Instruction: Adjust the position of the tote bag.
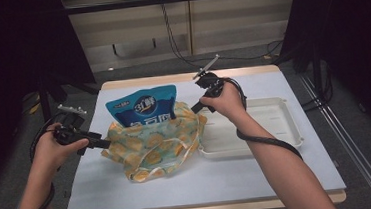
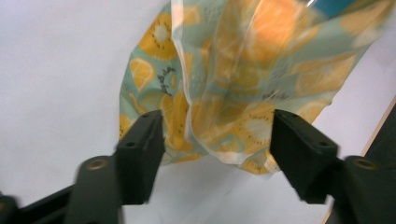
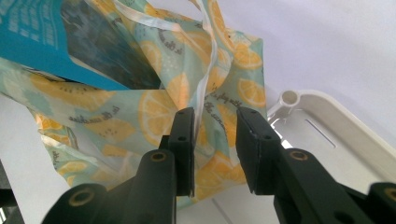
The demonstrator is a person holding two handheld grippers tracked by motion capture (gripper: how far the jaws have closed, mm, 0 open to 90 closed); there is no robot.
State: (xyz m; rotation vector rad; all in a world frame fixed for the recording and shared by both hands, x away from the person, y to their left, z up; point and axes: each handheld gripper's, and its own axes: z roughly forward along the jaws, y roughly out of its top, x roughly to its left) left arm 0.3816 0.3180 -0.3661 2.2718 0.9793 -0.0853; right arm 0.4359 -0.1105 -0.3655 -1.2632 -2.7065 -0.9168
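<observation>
A lemon-print bag [image 1: 154, 142] lies crumpled near the middle of the white table [image 1: 279, 177], its mouth turned toward the far edge. A blue pouch [image 1: 143, 105] stands out of that mouth, so the long axis of pouch and bag runs from the person's side toward the far side, with the pouch's top edge pointing away.

The left gripper [image 1: 107, 143] comes in level from the left and meets the bag's left edge. In the left gripper view its jaws stand wide apart, with a fold of the bag [image 2: 224, 93] hanging between them; the pads do not press on it.

The right gripper [image 1: 194, 109] reaches down at a slant to the bag's right upper corner (just beside the pouch). In the right gripper view its jaws are partly open, with the bag's pale rim strip [image 3: 205, 70] running down into the gap; whether the pads pinch it cannot be told.

A white tray [image 1: 285, 126] sits just right of the bag, its near-left corner touching or under the fabric. The right forearm crosses over the tray's front.
</observation>
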